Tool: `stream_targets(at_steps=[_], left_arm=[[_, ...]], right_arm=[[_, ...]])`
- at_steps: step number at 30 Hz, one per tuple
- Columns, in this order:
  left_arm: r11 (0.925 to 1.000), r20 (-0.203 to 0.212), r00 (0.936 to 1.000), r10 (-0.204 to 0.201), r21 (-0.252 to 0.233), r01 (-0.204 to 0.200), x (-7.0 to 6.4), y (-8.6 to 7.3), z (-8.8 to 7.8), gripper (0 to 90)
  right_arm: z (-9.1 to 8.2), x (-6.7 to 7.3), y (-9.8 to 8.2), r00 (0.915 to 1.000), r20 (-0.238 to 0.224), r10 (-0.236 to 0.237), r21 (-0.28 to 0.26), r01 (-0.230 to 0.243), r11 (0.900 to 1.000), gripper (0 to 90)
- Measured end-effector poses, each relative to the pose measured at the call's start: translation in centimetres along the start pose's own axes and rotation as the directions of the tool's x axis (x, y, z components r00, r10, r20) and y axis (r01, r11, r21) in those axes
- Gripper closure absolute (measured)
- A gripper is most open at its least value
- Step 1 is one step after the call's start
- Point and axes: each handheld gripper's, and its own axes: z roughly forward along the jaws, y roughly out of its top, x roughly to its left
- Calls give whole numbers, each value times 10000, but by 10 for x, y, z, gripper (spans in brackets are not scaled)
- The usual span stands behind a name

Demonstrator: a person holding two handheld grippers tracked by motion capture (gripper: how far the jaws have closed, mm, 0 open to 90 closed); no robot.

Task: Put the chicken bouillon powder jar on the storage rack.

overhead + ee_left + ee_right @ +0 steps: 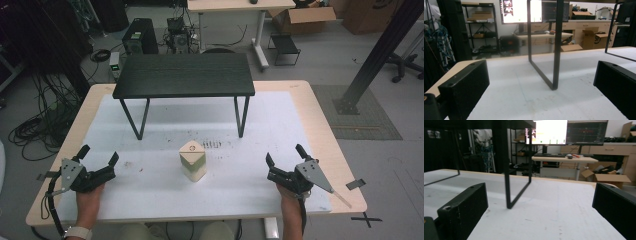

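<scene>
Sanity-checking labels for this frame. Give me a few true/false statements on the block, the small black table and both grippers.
1. The pale block stands on the white mat, between the two grippers. True.
2. The left gripper is shut on the block. False: its jaws stand open, apart from the block.
3. The block sits on top of the small black table. False: it stands on the mat in front of it.
4. The right gripper is open and holds nothing. True.
</scene>
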Motion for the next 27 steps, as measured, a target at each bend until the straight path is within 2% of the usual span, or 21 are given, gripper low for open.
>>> stream_targets(at_steps=[1,3,5,6,7,9,12,13,14,15,16,17,18,19,20,21,22,23,24,26,27], left_arm=[[10000,-4,10000,-19,-19,19,0,0,0,6],[10000,-2,10000,-33,-32,33,0,0,0,6],[10000,-3,10000,-35,-39,35,0,0,0,5],[10000,-3,10000,-35,-39,35,0,0,0,5],[10000,-4,10000,-38,-34,38,0,0,0,5],[10000,-3,10000,-35,-37,35,0,0,0,4],[10000,0,10000,-37,-49,37,0,0,0,4],[10000,3,10000,-40,-54,40,0,0,-1,4],[10000,3,10000,-40,-54,40,0,0,-1,4],[10000,-2,10000,-42,-52,42,0,0,-1,4],[10000,-2,10000,-42,-52,42,0,0,-1,4],[10000,-1,10000,-47,-60,47,0,0,-1,4],[10000,-1,10000,-47,-60,47,0,0,-1,4],[10000,-1,10000,-45,-64,45,0,0,-1,4],[10000,-1,10000,-45,-64,45,0,0,-1,4],[10000,0,10000,-44,-68,44,0,0,-1,4],[10000,0,10000,-44,-68,44,0,0,-1,4],[10000,-4,10000,-44,-70,43,0,0,-1,4],[10000,-3,10000,-42,-67,42,0,0,-1,4],[10000,-1,10000,-40,-73,40,0,0,-1,4],[10000,1,10000,-44,-74,44,0,0,-1,4]], right_arm=[[-1,5,5,9997,-203,101,3,-101,9999,0],[-2,8,7,9996,-272,117,-3,-117,9999,0],[-4,18,15,9987,-491,97,-27,-98,9999,0],[-4,18,15,9987,-491,97,-27,-98,9999,0],[-5,26,19,9978,-662,64,-20,-66,10000,0],[-5,29,21,9971,-752,71,6,-71,10000,0],[-6,42,25,9945,-1041,117,72,-110,9999,0],[-6,52,28,9918,-1274,129,52,-124,9999,0],[-6,52,28,9918,-1274,129,52,-124,9999,0],[-6,61,31,9889,-1476,167,50,-161,9999,0],[-6,61,31,9889,-1476,167,50,-161,9999,0],[-5,71,33,9856,-1684,166,182,-137,9997,0],[-5,71,33,9856,-1684,166,182,-137,9997,0],[-4,81,35,9800,-1978,204,271,-154,9995,0],[-4,81,35,9800,-1978,204,271,-154,9995,0],[-2,91,36,9746,-2236,153,390,-68,9992,0],[-2,91,36,9746,-2236,153,390,-68,9992,0],[0,101,36,9693,-2459,-11,493,137,9987,0],[0,101,36,9693,-2459,-11,493,137,9987,0],[2,110,35,9634,-2680,-78,579,242,9980,0],[4,117,34,9573,-2889,-85,690,296,9972,0]])
